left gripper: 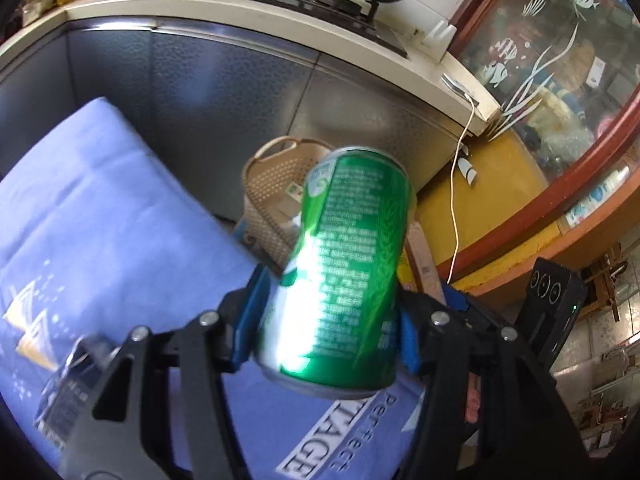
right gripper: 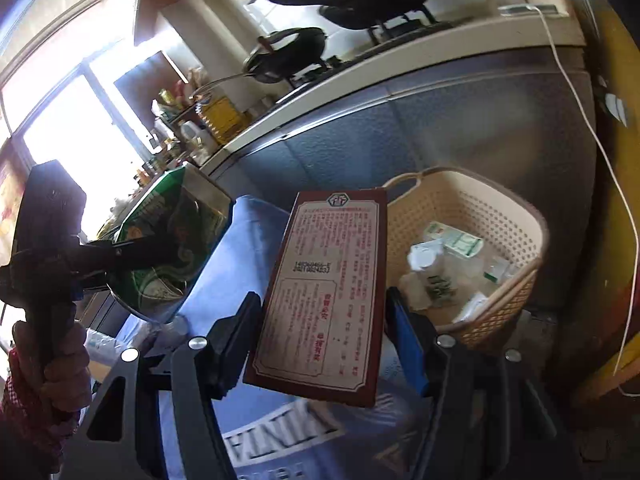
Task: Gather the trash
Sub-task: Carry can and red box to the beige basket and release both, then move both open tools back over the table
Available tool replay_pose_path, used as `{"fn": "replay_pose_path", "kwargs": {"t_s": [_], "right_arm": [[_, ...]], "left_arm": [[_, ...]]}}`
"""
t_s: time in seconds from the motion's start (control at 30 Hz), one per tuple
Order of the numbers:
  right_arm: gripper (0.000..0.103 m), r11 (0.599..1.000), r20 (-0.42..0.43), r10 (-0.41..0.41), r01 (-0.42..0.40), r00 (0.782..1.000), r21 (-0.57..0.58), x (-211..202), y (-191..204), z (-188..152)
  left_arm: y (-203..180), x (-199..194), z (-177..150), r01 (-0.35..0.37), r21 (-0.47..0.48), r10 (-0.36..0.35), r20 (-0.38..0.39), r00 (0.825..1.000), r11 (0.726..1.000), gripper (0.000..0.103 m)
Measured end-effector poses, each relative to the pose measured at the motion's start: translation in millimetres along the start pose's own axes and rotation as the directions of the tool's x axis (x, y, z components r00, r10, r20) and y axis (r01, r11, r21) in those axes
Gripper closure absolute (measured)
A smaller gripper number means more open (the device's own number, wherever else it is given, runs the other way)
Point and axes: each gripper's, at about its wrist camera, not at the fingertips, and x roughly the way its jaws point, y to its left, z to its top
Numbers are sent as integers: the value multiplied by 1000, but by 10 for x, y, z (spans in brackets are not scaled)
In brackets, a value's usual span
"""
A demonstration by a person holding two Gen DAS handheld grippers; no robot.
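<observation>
in the left wrist view the left gripper [left gripper: 328, 320] has its fingers clenched on a green can [left gripper: 344, 264], carried over the blue cloth [left gripper: 100, 216] just short of the woven basket [left gripper: 272, 184]. in the right wrist view the right gripper [right gripper: 320, 328] grips a dark red box [right gripper: 324, 288] beside that basket [right gripper: 520, 216], which already holds trash; i judge this the carrying step, and next each piece needs bringing over the rim and letting go.

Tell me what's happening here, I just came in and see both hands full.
A person is clearing trash with a handheld gripper in each hand. The left gripper has its jaws closed on a green can; the right gripper grips a dark red carton. Both are held above a blue cloth, near a beige basket on the floor that already holds some packaging. Nothing has been dropped in yet.
</observation>
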Motion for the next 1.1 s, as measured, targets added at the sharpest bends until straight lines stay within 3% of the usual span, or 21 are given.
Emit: {"fn": "replay_pose_path", "kwargs": {"t_s": [0.3,0.37,0.47,0.53,0.83,0.97,1.1], "right_arm": [[38,991,-54,-75,80,996,104,533,-895,265],[36,989,-42,-79,83,996,120,658,-994,294],[25,984,13,-83,79,997,162,776,-1129,306],[24,981,17,-82,77,997,175,818,-1162,318],[24,962,76,-81,58,994,266,562,-1225,201],[24,961,100,-67,38,993,272,339,-1126,139],[24,972,136,-30,-3,990,235,72,-848,126]], "left_arm": [[-210,1422,803,-100,15,101,-113,988,995,48],[-179,1653,909,-140,6,139,-144,980,990,48],[-98,1876,1025,-201,1,198,-175,965,980,48],[-75,1922,1084,-214,-11,209,-166,964,977,48],[-156,1369,939,-84,-24,82,-81,993,996,48],[-229,864,647,-15,-13,15,-4,1000,1000,48],[-301,329,155,-27,49,23,64,998,998,48]]}}
